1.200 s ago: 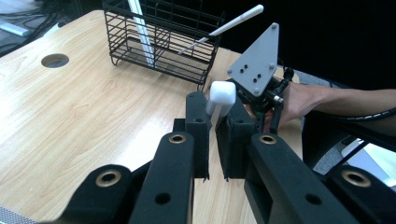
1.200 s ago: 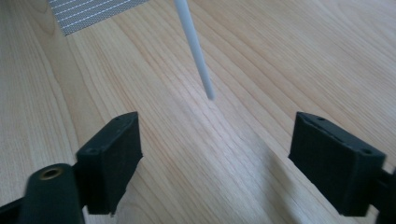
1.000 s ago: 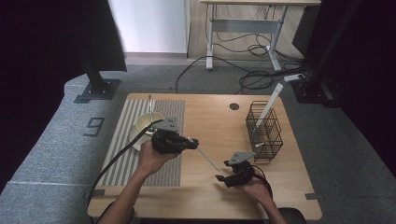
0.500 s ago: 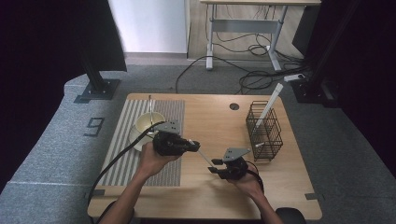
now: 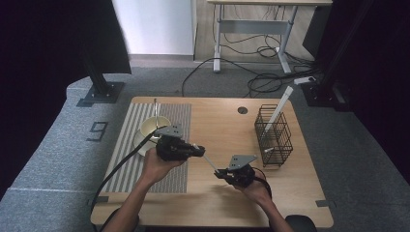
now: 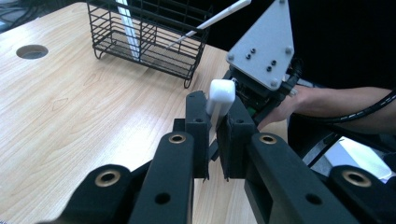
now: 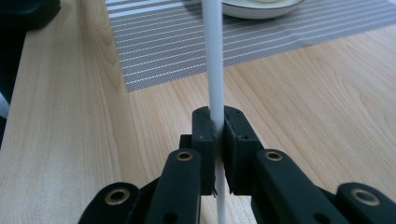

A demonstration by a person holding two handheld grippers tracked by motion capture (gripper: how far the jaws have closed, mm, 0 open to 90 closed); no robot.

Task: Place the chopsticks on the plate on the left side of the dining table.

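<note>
High view: you hold a thin white stick (image 5: 209,162) between both grippers over the bare wood, right of the striped mat (image 5: 145,145) and its bowl (image 5: 152,126), with the wire basket (image 5: 273,135) well apart at the far right. The left gripper (image 5: 197,151) clamps one end, and the right gripper (image 5: 223,173), whose jaws have just been closing, now bites the other. In the left gripper view, the jaws are shut on the stick's flat white end (image 6: 219,95), so ease that grip open before you pull, or the stick may bend. In the right gripper view, the pads (image 7: 205,135) squeeze the shaft squarely; keep it centred and carry it level toward the basket. For writing, a grey "9" (image 5: 98,131) lies on the floor left of the table; no brand is readable.
</note>
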